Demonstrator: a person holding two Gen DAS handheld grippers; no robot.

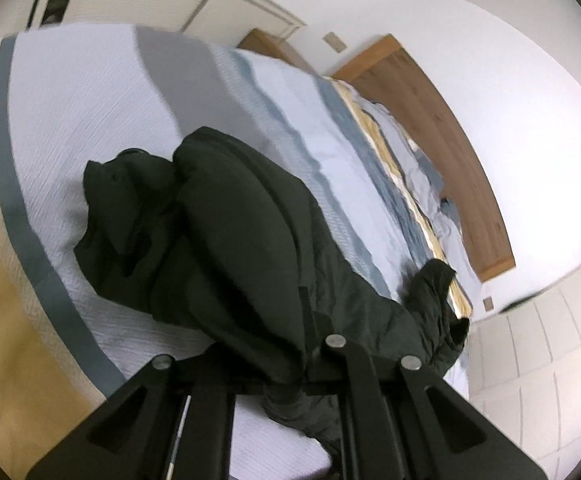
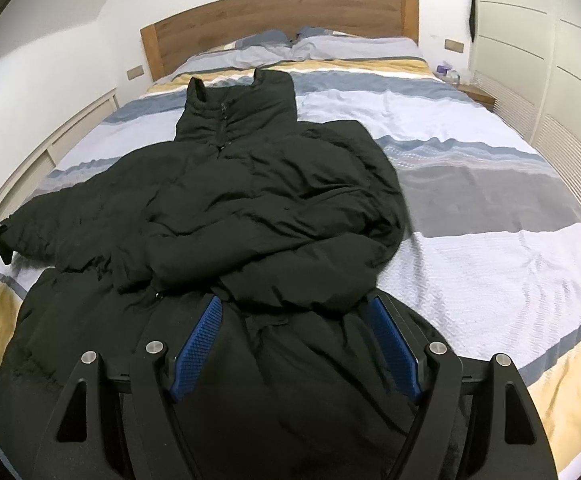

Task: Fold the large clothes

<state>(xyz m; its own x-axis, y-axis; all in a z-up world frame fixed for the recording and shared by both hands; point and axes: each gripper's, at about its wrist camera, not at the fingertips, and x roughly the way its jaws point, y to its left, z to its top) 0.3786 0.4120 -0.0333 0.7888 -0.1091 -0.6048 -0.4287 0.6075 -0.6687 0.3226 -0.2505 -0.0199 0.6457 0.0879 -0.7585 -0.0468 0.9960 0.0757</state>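
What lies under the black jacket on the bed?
The striped bedspread shows all around the black jacket, which rests on it. Anything beneath the jacket itself is covered and cannot be seen.

you are looking at a wide bed with a wooden headboard at its far end. its cover runs in bands of pale lilac, blue-grey, grey and yellow. two pillows lie side by side against the headboard. a black padded jacket lies directly on the cover, collar toward the pillows, its body spread over the near half and one sleeve folded across the front. in the left wrist view the same jacket lies bunched on the pale bands of the bed.
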